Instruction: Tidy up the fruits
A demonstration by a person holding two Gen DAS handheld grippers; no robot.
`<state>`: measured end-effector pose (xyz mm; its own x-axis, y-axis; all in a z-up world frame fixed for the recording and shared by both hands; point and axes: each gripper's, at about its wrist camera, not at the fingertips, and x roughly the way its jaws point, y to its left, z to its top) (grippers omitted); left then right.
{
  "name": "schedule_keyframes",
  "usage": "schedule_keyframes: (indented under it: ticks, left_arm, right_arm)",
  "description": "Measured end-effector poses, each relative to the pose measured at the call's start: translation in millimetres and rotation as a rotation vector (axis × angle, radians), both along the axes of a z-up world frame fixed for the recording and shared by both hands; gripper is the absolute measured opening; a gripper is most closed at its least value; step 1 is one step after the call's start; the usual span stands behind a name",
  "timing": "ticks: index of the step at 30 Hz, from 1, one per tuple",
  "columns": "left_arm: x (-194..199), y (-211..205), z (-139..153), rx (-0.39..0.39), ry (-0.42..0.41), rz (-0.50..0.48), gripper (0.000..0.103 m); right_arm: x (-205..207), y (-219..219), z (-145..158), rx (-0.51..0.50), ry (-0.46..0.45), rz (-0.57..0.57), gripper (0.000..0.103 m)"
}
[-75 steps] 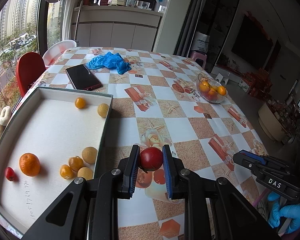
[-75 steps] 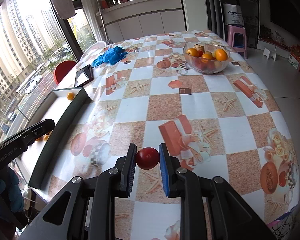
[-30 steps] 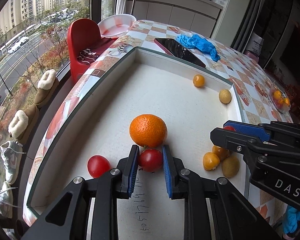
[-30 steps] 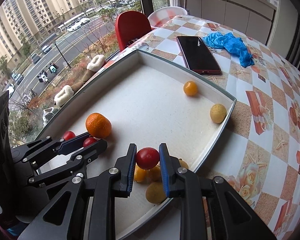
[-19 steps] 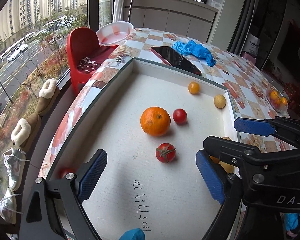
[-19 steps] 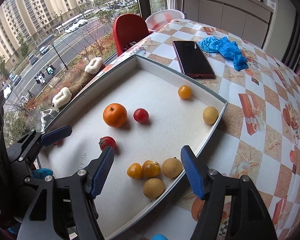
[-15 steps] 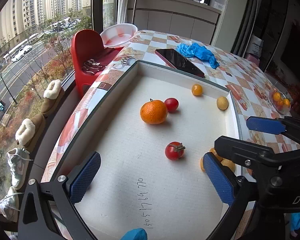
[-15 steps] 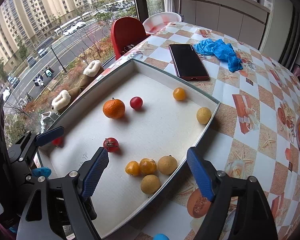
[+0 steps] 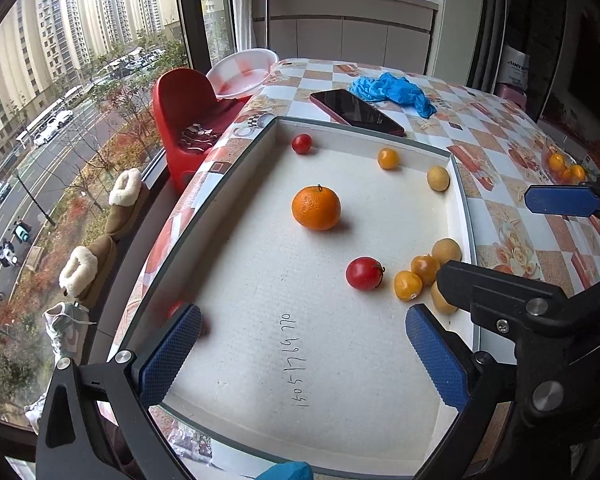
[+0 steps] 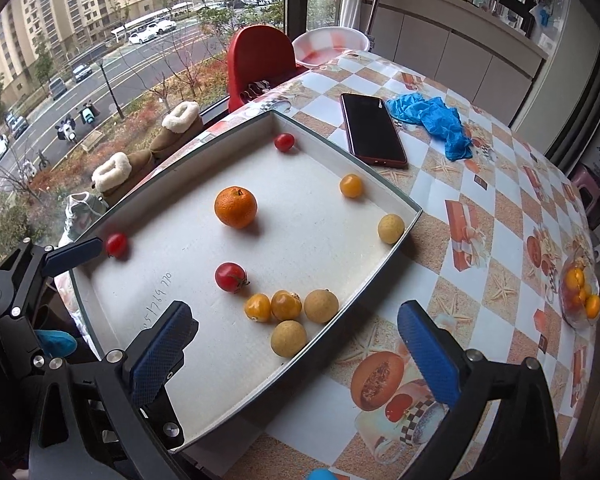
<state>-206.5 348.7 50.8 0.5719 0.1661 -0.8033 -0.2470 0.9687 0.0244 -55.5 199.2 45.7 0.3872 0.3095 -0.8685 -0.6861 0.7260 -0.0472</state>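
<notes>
A white tray (image 9: 340,380) (image 10: 308,240) on the table holds an orange (image 9: 316,208) (image 10: 235,207), three red tomatoes (image 9: 364,273) (image 10: 231,277), one in the far corner (image 9: 301,143) (image 10: 284,141) and one at the near left edge (image 10: 116,245), plus several small yellow and tan fruits (image 9: 420,272) (image 10: 292,312). My left gripper (image 9: 300,356) is open and empty above the tray's near end. My right gripper (image 10: 296,356) is open and empty over the tray's near right edge.
A red phone (image 9: 356,112) (image 10: 372,130) and a blue glove (image 9: 392,90) (image 10: 432,118) lie behind the tray. A glass bowl of oranges (image 10: 580,292) stands at the far right. A red chair (image 9: 184,112) and a window are to the left.
Both grippers let go of their red tomatoes in the tray, opened wide and pulled back. One tomato rolled to the tray's far corner.
</notes>
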Motion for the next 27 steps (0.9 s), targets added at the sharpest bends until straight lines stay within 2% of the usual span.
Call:
schedule_keyframes:
  ticks: [11,27]
  left_arm:
    - [-9,-9,8,0.063,0.016,-0.006,0.103]
    - [-13,-15,9,0.08,0.021,-0.026,0.103]
  right_arm:
    - [-11,0,4,-0.026,-0.03,0.032,0.103]
    - [-11,-4,8,-0.034,-0.036,0.025,0.103]
